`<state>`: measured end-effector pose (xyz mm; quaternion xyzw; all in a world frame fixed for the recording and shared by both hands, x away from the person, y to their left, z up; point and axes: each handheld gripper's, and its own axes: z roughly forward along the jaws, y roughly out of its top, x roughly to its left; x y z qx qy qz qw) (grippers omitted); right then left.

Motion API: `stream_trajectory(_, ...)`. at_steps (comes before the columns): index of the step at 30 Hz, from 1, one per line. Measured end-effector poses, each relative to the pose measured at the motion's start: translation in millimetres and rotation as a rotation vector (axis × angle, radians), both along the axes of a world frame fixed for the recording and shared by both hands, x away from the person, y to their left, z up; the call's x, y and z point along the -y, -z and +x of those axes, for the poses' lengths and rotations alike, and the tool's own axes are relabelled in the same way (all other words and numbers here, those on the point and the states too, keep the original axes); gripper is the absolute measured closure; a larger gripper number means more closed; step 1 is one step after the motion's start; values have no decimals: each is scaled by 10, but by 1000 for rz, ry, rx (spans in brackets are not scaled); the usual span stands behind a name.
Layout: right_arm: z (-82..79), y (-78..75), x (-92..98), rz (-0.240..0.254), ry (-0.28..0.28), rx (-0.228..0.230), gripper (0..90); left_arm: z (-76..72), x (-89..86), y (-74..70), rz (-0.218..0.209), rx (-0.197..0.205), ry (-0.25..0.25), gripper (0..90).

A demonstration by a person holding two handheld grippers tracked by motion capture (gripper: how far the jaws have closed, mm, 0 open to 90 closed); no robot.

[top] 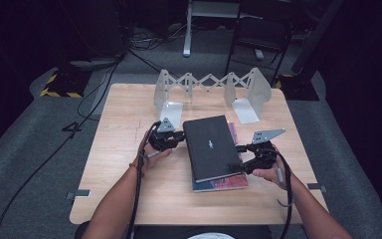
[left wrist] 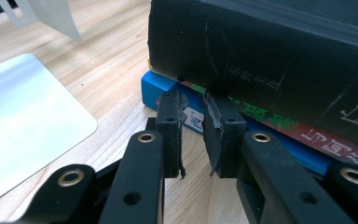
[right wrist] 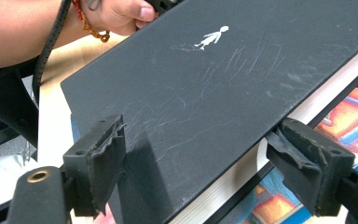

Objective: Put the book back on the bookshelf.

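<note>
A black book (top: 211, 147) with a small white figure on its cover (right wrist: 214, 93) lies on top of a colourful book (top: 224, 183) near the table's middle. A blue book (left wrist: 154, 88) lies lowest in the stack. My left gripper (top: 181, 137) is at the stack's left edge. Its jaws (left wrist: 193, 105) stand nearly together with nothing between them, tips just under the black book (left wrist: 261, 56). My right gripper (top: 239, 157) is at the stack's right side. It (right wrist: 198, 130) is wide open, straddling the black book's corner without pressing on it.
A white folding book rack (top: 209, 84) with two metal end plates stands at the back of the wooden table (top: 124, 149). One plate (left wrist: 23, 121) lies flat left of the stack. The person's other hand (right wrist: 121, 14) is beyond the black book.
</note>
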<state>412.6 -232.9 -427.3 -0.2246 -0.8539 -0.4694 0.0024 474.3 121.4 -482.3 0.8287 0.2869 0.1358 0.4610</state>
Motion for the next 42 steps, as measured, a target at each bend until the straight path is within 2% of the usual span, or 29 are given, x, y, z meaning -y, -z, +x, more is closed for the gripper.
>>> stream_trajectory(2,-6,-3,-1,0,-2,8,205,31,25,24,2,-5,6,716)
stream_trajectory(4,3,0,-1,5,-6,9,205,45,58,34,21,-1,14,702)
stream_trajectory(7,11,3,-1,7,-12,11,205,58,48,48,11,-2,16,695)
stream_trajectory(11,16,5,1,11,-24,23,205,29,56,37,24,42,13,708)
stream_trajectory(12,4,0,0,10,-29,34,205,13,50,20,3,47,12,725)
stream_trajectory(20,-37,-18,-20,-3,-49,81,205,-34,7,-68,-45,74,10,737)
stream_trajectory(21,-56,-28,-24,-8,-55,101,205,-51,-9,-109,-67,79,11,738)
stream_trajectory(22,-56,-28,-24,-8,-55,101,205,-51,-9,-109,-67,79,11,742)
stream_trajectory(25,-103,-58,-54,-24,-53,153,222,-83,-42,-215,-96,102,5,751)
stream_trajectory(28,-117,-70,-63,-14,-41,176,250,-104,-65,-279,-106,121,4,751)
stream_trajectory(29,-115,-73,-60,-12,-38,181,263,-125,-75,-328,-113,134,0,751)
stream_trajectory(31,-105,-78,-53,-4,-34,176,266,-134,-77,-351,-122,136,2,751)
stream_trajectory(32,-105,-78,-53,-4,-34,176,266,-139,-83,-376,-131,144,3,751)
stream_trajectory(33,-101,-82,-49,0,-29,180,266,-149,-89,-417,-159,146,6,752)
stream_trajectory(37,-90,-104,-54,-5,-28,188,266,-170,-99,-511,-187,162,19,767)
stream_trajectory(39,-87,-111,-56,-5,-28,195,265,-174,-117,-536,-205,148,33,767)
stream_trajectory(42,-87,-114,-61,-8,-33,202,266,-173,-137,-540,-198,139,43,767)
